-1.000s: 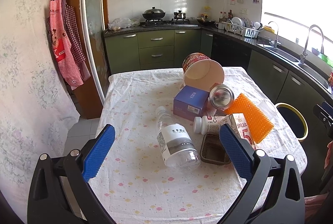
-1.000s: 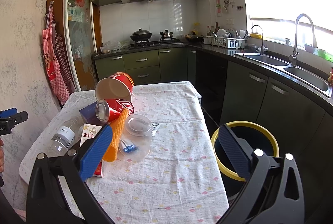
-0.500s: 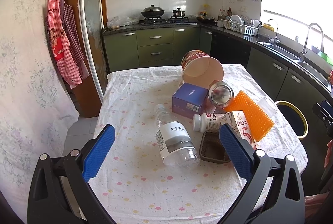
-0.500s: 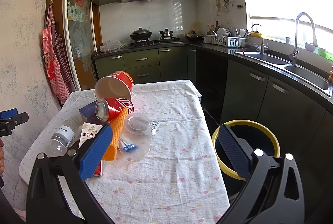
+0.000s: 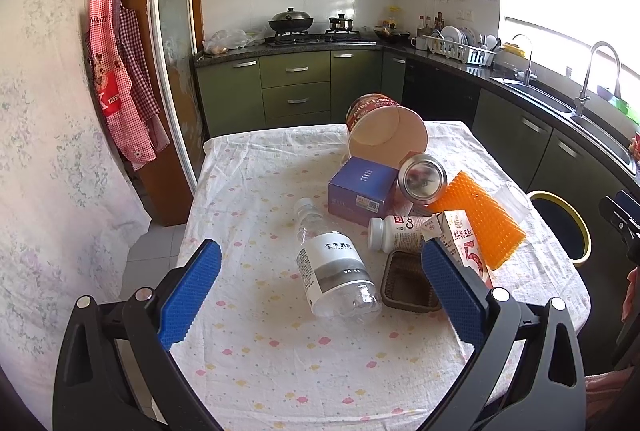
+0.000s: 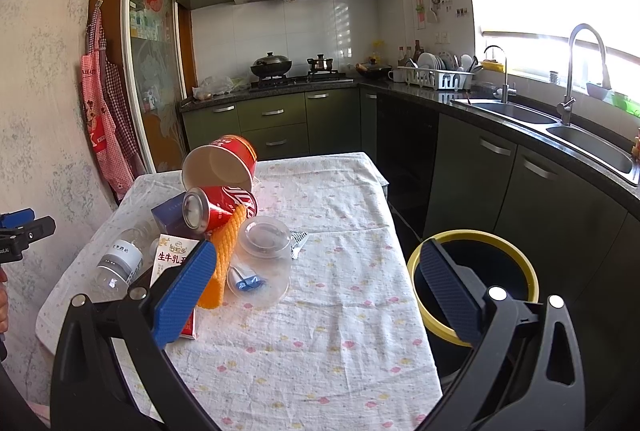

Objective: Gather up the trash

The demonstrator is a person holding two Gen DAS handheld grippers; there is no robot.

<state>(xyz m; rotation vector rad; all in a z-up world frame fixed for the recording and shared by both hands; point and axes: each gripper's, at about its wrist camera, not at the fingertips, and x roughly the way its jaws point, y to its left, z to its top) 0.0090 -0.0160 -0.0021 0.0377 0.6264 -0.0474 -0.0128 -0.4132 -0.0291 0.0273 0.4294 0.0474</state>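
Note:
Trash lies piled on the table (image 5: 260, 351): a clear plastic bottle (image 5: 336, 267), a brown tray (image 5: 404, 289), a white pill bottle (image 5: 394, 233), a milk carton (image 5: 460, 243), a purple box (image 5: 360, 185), a red can (image 6: 218, 207), an orange mesh piece (image 5: 480, 219), a paper bowl (image 5: 384, 133) and a clear plastic cup (image 6: 264, 261). My left gripper (image 5: 320, 295) is open, just short of the clear bottle. My right gripper (image 6: 320, 291) is open above the table, right of the pile. A yellow-rimmed bin (image 6: 472, 283) stands beside the table.
Green kitchen cabinets (image 5: 296, 87) and a stove stand behind the table. A counter with a sink (image 6: 560, 127) runs along the right. Aprons (image 5: 120, 87) hang on the left wall.
The left gripper has drifted slightly, so the pile sits a little lower and left in its view. The right view is almost unchanged. Both grippers stay open.

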